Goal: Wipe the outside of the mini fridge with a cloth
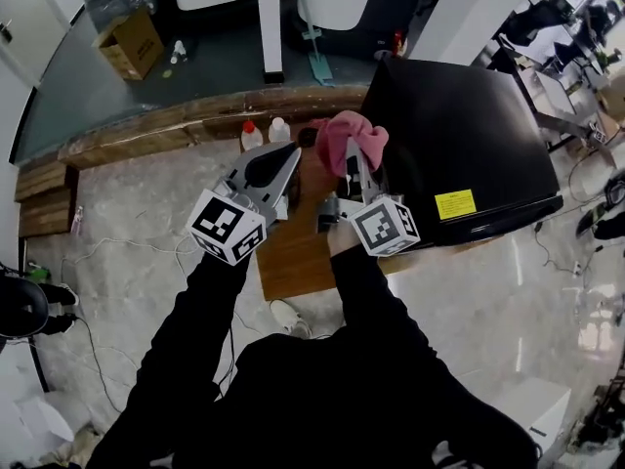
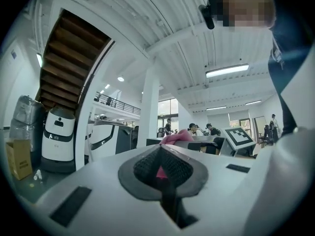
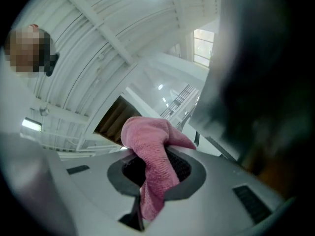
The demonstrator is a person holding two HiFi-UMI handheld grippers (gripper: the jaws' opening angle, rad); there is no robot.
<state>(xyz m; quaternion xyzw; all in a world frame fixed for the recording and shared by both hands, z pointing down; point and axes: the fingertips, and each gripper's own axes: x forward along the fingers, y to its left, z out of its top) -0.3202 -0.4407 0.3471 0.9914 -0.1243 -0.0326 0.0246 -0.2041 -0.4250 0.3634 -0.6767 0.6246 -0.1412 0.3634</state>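
**Cloth clamped and raised at the fridge's corner, wiping not yet begun**

The pink cloth [image 3: 147, 149] is clamped in the right claw [image 1: 354, 159]. It is pinched through its middle, so a bunched wad stands beyond the jaw tips and a tail hangs back over the pads. The wad is thus offered as the wiping face. It is held just beside the near left corner of the black mini fridge [image 1: 459, 135], which stands at the right on the wooden bench [image 1: 293, 257]. Contact with the fridge cannot be confirmed.

The left claw [image 1: 283, 159] is held alongside with its jaws brought together. A sliver of pink shows in the slit between them. It is judged to be the cloth seen beyond, not a grip. This claw is probably kept free to steady the fridge or to fetch one of the two small bottles [image 1: 266, 133] set at the bench's far edge.
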